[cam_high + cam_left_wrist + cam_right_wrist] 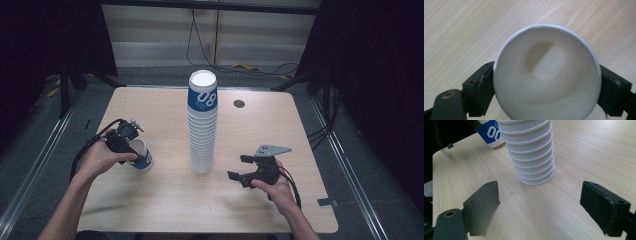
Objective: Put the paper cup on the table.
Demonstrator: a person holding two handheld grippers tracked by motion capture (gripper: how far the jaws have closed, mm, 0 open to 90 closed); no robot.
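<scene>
the wooden table [165, 200] carries everything, and the tall stack of paper cups [202, 125] rises at its middle as the landmark: white ribbed rims piled upward, the top cup wearing a blue band with white numerals.

left of the stack, near its base, a single paper cup [142, 156] of the same blue-banded kind sits low over the table, apparently resting on it or just off it. the left gripper [131, 150] is clamped on this cup, one jaw pressed to each side of the wall just under the rim; in the left gripper view the cup [546, 75] opens toward the camera, empty, its round bottom plain to see.

right of the stack, also near its base and apart from it, the right gripper [241, 167] hovers low with its jaws spread wide and nothing between them. in the right gripper view the bottom rims of the stack [531, 155] stand ahead of the open jaws.

judging by this, the step in hand is handling one separated cup beside the stack. whether it is bound for the top of the stack or for a spot on the table can't be told. if stacking, the next move calls for lifting the cup clear above the top rim, keeping it upright and centred, while the right gripper steadies the base.
</scene>
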